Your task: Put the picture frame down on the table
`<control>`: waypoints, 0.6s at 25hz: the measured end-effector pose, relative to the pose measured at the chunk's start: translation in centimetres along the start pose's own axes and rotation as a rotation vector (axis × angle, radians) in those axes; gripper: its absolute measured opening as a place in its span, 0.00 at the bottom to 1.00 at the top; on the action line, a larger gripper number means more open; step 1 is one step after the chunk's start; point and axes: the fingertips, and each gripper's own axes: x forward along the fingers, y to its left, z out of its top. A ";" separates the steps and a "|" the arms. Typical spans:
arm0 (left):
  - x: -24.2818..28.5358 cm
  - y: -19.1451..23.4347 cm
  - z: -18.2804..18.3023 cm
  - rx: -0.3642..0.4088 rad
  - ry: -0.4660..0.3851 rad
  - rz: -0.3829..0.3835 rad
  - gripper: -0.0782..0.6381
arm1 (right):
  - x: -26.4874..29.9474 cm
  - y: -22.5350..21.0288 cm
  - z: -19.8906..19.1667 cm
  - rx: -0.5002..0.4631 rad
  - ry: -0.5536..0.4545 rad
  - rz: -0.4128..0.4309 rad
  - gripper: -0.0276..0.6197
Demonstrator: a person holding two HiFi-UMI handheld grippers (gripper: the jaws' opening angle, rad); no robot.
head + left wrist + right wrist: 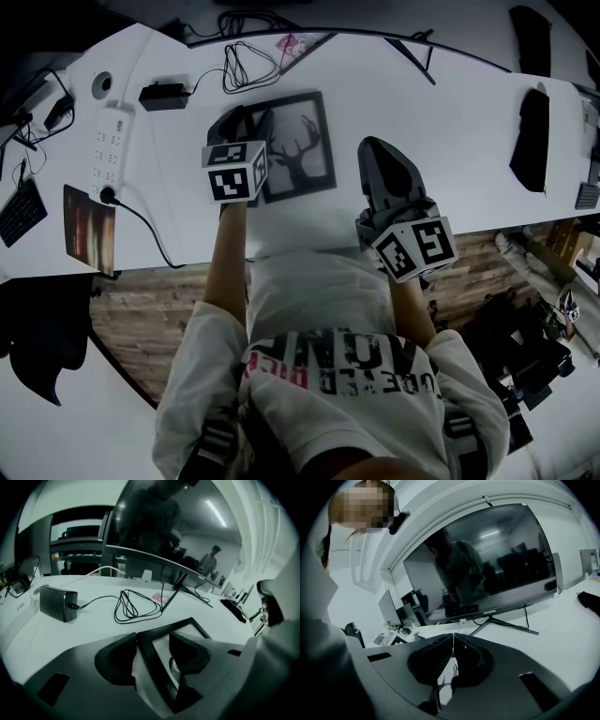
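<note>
1. The picture frame (302, 141), a dark border around a deer silhouette, lay flat on the white counter (422, 112), upper centre of the head view.
2. The left gripper (248, 120) sat over the frame's left edge. In the left gripper view, the left gripper (153, 637) had its jaws spread wide, with the frame's dark border (154, 653) running between them. The pads were not pressing on it.
3. The right gripper (370, 145) was right of the frame, near its lower right corner and apart from it. In the right gripper view, the right gripper (453, 637) had its jaw tips together, with nothing gripped.
4. A coiled black cable (248, 66) lay on the counter just above the frame in the head view. A black power adapter (164, 96) lay to the cable's left.
5. A power strip (111, 141) lay at the counter's left end.
6. A dark monitor (487, 559) filled the upper half of the right gripper view.
</note>
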 end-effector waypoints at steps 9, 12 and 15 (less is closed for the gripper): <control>0.3 -0.2 -0.4 0.106 0.018 0.068 0.42 | 0.3 0.1 -0.2 0.007 0.007 0.003 0.05; 0.3 -0.2 -0.4 0.113 0.013 0.075 0.42 | 0.4 0.1 -0.3 0.008 0.008 0.004 0.05; 0.2 -0.2 -0.2 0.116 0.006 0.073 0.42 | 0.4 0.0 -0.4 0.009 0.009 0.004 0.05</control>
